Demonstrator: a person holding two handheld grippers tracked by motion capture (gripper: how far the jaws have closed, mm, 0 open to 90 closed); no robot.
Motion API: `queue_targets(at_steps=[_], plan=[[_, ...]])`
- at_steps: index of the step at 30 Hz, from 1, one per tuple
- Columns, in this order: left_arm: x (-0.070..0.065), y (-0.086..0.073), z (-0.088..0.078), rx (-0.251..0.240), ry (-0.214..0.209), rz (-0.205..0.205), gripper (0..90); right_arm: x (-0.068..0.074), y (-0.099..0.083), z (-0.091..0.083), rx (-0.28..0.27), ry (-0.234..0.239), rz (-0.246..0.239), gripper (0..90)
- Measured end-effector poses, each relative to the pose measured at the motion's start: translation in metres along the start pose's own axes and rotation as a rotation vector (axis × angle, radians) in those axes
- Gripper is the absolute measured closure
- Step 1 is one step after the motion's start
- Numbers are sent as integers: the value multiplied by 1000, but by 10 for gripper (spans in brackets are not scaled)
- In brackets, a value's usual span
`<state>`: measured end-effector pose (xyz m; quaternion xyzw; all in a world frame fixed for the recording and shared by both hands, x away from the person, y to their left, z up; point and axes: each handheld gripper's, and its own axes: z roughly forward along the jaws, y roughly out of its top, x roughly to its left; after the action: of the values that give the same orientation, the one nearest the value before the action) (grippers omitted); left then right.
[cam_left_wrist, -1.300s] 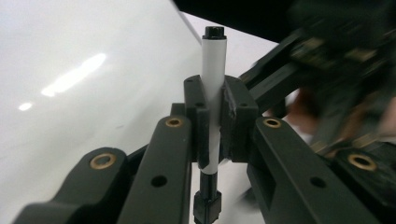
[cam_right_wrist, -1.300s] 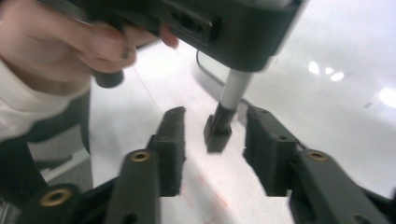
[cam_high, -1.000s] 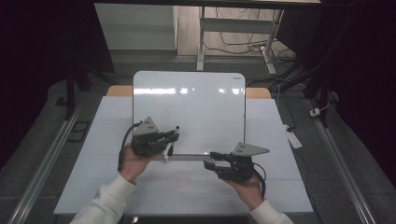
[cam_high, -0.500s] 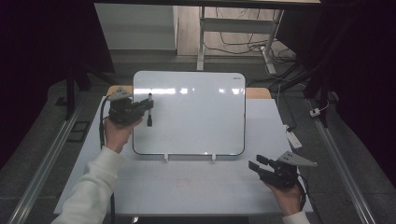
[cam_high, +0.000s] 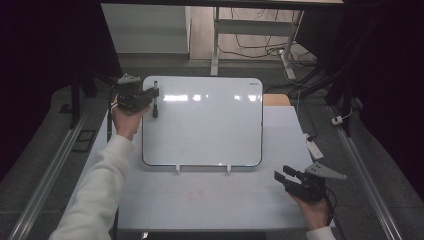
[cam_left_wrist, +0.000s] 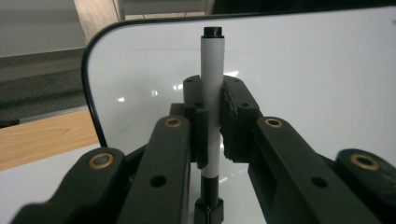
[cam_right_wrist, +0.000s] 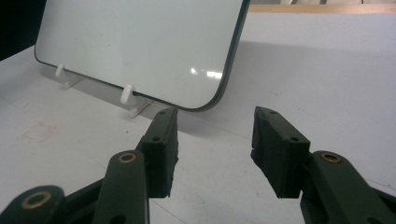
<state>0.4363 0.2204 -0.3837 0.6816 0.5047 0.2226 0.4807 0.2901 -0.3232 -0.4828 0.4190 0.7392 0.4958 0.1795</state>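
Clamping a white marker (cam_left_wrist: 212, 93) upright between the pads of the left gripper (cam_left_wrist: 212, 121), black cap at top and black end below, barrel crossing the jaws at right angles. Held over the upper left corner of the whiteboard (cam_high: 202, 122), seen there in the high view as the left gripper (cam_high: 150, 100) with the marker (cam_high: 155, 100) standing at the board's rim. Standing apart with nothing between, jaws of the right gripper (cam_right_wrist: 215, 135) at a middling gap, aimed at the board's lower right corner (cam_right_wrist: 140, 51); low at the table's near right in the high view, right gripper (cam_high: 286, 175) well clear of the board. Propped on two small white clips (cam_right_wrist: 127, 95) along its lower edge, glossy and blank, glare spots near the top. Resting on a pale table (cam_high: 200, 200) with a faint reddish smudge (cam_high: 195, 195); wooden edge behind, cables on the floor beyond, dark surroundings at both sides. Cut off at the bottom: marker's lower end and both forearms. Open tabletop in front of the board and to its right.
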Motion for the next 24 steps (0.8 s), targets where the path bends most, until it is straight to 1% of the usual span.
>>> queue_targets(at_steps=[1,4,8,10,13,15,18,19,22,24], plan=[[1,0,2,-2,7,-5,800,0,0,0,-1,0,2,502],[2,-1,7,1,28,-4,797,-1,0,0,-5,3,7,502],[1,-3,12,7,58,13,792,-2,-1,-1,-6,4,12,499],[0,-3,15,9,69,16,792,-2,-1,0,-7,6,14,499],[-3,-4,18,7,98,39,789,-3,-2,0,-7,13,21,497],[-6,-4,19,2,114,55,782,-2,-2,1,-7,12,17,496],[-10,-4,20,0,128,73,722,-2,-2,1,-7,11,13,496],[-11,-4,20,3,135,83,721,-2,-2,1,-7,12,13,496],[-13,-3,18,0,129,88,705,-2,-2,1,-7,14,10,494],[-13,-3,14,-4,120,90,660,-2,-2,0,-7,15,7,493]])
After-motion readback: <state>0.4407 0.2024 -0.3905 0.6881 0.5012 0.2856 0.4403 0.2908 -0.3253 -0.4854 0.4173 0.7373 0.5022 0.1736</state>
